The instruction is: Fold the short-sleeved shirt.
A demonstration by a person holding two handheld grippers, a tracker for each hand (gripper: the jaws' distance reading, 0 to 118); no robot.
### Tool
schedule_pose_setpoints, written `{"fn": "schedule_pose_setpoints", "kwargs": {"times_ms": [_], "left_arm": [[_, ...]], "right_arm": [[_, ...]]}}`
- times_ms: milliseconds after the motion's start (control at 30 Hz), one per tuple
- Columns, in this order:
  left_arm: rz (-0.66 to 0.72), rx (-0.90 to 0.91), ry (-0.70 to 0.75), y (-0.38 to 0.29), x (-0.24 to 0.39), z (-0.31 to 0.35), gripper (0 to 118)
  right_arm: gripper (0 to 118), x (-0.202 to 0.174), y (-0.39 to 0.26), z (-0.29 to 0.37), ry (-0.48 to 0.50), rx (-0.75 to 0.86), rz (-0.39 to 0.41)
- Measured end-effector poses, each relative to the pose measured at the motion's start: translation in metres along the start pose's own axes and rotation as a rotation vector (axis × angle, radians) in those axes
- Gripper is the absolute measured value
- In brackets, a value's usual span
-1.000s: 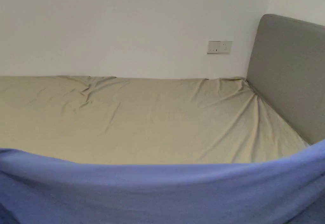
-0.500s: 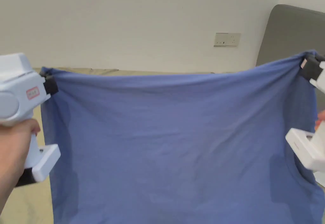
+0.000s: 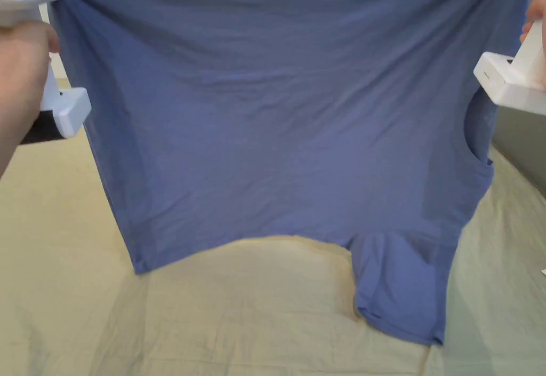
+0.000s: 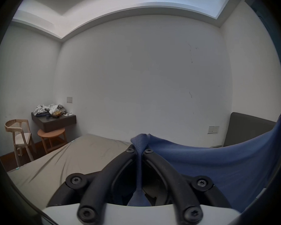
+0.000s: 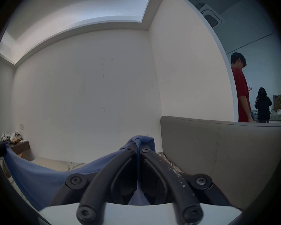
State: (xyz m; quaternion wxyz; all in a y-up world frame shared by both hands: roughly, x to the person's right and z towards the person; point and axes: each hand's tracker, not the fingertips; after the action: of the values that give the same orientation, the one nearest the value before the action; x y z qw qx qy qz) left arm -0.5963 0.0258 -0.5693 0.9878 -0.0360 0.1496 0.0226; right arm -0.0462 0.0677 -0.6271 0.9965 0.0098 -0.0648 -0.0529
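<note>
I hold a blue short-sleeved shirt [image 3: 277,126] spread wide in the air above the bed, stretched by its top edge. My left gripper [image 4: 139,149] is shut on the left corner of that edge. My right gripper [image 5: 137,147] is shut on the right corner. In the head view a hand [image 3: 21,73] holds the left gripper's white housing [image 3: 66,116] at the upper left, and the right gripper's housing [image 3: 509,81] sits at the upper right. One sleeve [image 3: 400,286] hangs lowest, just over the sheet. The cloth [image 4: 217,160] sags slightly between the two grippers.
A beige sheet [image 3: 240,308] covers the bed below. A grey headboard [image 5: 217,155] stands on the right. At the far left corner are a wall shelf with piled clothes [image 4: 52,121], a round wooden table [image 4: 51,134] and a chair [image 4: 19,134]. Two people [image 5: 240,95] stand beyond the headboard.
Both grippers have risen with the shirt, from low in front of me to the top of the head view. The shirt now hangs clear, and the head camera has tilted down toward the bed.
</note>
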Motion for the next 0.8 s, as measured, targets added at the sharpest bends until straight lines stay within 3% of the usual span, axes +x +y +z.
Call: {"fn": "schedule_pose_setpoints", "kwargs": {"times_ms": [33, 267, 367, 400, 533, 600, 633, 800], "left_arm": [[-0.003, -0.004, 0.003, 0.003, 0.001, -0.002, 3], [-0.052, -0.046, -0.001, -0.004, 0.005, -0.012, 3], [-0.062, -0.119, -0.012, -0.031, 0.002, -0.013, 3], [-0.048, -0.161, -0.026, -0.042, -0.002, -0.012, 3], [-0.024, -0.260, -0.042, -0.095, -0.016, 0.004, 3], [0.023, -0.285, -0.066, -0.119, -0.029, 0.020, 3], [0.032, -0.303, -0.082, -0.129, -0.038, 0.025, 3], [0.055, -0.307, -0.168, -0.165, -0.070, 0.099, 3]], "right_arm": [[4, 0.001, 0.001, -0.003, -0.003, 0.007, -0.033], [4, 0.003, -0.024, -0.010, 0.009, -0.060, 0.014], [4, 0.012, -0.053, -0.006, 0.040, -0.152, -0.008], [4, 0.011, -0.060, 0.006, 0.036, -0.183, 0.058], [4, 0.034, -0.105, 0.035, 0.084, -0.280, -0.009], [4, 0.048, -0.125, 0.057, 0.111, -0.316, 0.001], [4, 0.052, -0.132, 0.068, 0.099, -0.375, 0.068], [4, 0.090, -0.168, 0.158, 0.131, -0.484, -0.011]]}}
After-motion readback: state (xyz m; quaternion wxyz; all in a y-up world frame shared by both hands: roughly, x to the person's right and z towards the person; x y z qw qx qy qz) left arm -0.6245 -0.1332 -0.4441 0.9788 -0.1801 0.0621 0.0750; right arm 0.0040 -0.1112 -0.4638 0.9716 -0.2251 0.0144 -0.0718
